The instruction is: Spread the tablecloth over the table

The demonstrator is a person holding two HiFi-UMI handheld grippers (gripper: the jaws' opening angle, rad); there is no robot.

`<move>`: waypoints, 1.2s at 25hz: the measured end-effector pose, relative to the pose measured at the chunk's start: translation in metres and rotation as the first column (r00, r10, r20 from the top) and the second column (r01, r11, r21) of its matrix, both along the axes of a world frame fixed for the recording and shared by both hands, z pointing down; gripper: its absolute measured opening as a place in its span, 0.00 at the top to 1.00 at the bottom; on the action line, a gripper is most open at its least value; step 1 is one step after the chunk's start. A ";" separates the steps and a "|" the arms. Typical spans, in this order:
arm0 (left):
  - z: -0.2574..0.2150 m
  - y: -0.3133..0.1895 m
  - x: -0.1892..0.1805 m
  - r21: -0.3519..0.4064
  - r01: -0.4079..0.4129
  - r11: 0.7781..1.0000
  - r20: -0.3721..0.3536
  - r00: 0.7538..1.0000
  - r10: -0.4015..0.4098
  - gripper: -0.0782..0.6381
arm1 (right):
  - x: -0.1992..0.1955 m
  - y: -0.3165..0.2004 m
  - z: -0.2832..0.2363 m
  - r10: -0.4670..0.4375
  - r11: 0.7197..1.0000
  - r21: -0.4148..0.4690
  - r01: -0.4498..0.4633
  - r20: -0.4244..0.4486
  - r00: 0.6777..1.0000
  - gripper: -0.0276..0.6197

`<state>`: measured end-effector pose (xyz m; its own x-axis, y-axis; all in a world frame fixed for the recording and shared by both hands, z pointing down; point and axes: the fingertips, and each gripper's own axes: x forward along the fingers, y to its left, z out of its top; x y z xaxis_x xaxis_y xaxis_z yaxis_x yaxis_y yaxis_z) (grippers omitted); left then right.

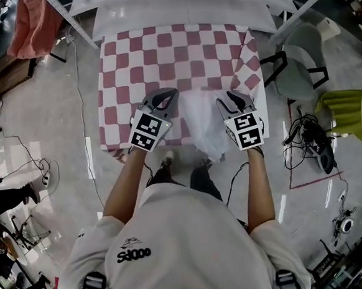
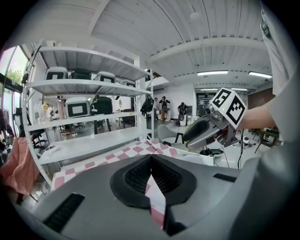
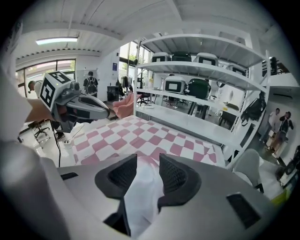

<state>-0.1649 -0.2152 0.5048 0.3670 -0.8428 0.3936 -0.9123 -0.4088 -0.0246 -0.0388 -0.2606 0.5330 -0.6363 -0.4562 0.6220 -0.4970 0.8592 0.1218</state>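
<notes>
Item 1, tablecloth (image 1: pixel 174 54): one, red-and-white checked. It lies flat over most of the desk, whose top the cloth hides. The far right corner is folded back on itself. At the near edge, between the two tools, the cloth is gathered into one bunch with its white underside up.

Item 2, left tool (image 1: pixel 164 95): one, at the near edge of the cloth, left of the bunch. In the left gripper view its jaws (image 2: pixel 151 161) stand together, pinching a thin fold of the checked cloth that runs down between the pads.

Item 3, right tool (image 1: pixel 227 96): one, just right of the bunch. In the right gripper view its jaws (image 3: pixel 147 168) stand apart. A white fold of the cloth lies loose in the gap. Whether either pad touches it cannot be told, and neither presses on it.

Each tool carries one marker cube, two in all, and each tool appears in the other's view, level with it and near.

Item 4, surroundings: one white shelf rack (image 2: pixel 84 86) stands just beyond the far edge of the desk, with three boards visible, the upper two carrying equipment cases. Two grey chairs (image 1: pixel 300 69) stand to the right of the desk, one yellow-green stool (image 1: pixel 346 109) beyond them. One pink cloth (image 1: pixel 31 25) hangs at the far left. Cables lie on the floor on both sides.
</notes>
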 end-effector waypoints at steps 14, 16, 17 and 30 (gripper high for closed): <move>0.040 -0.002 -0.023 -0.098 0.179 0.979 0.004 0.984 -0.180 0.85 | -0.026 -0.034 0.067 -0.297 0.953 -0.100 0.285 -0.150 0.943 0.68; 0.043 -0.002 -0.025 -0.107 0.197 0.974 0.006 0.980 -0.198 0.85 | -0.028 -0.035 0.076 -0.338 0.940 -0.115 0.322 -0.186 0.922 0.69; 0.045 -0.002 -0.027 -0.111 0.207 0.972 0.007 0.978 -0.208 0.85 | -0.030 -0.036 0.080 -0.353 0.934 -0.122 0.335 -0.199 0.914 0.70; 0.044 -0.001 -0.029 -0.115 0.227 0.967 0.016 0.974 -0.226 0.85 | -0.032 -0.037 0.099 -0.387 0.921 -0.158 0.357 -0.239 0.891 0.91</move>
<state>-0.1938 -0.2162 0.5491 0.1706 -0.8527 0.4937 -0.9814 -0.1916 0.0082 -0.0708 -0.2981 0.6319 -0.5549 -0.1395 0.8201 -0.1014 0.9898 0.0997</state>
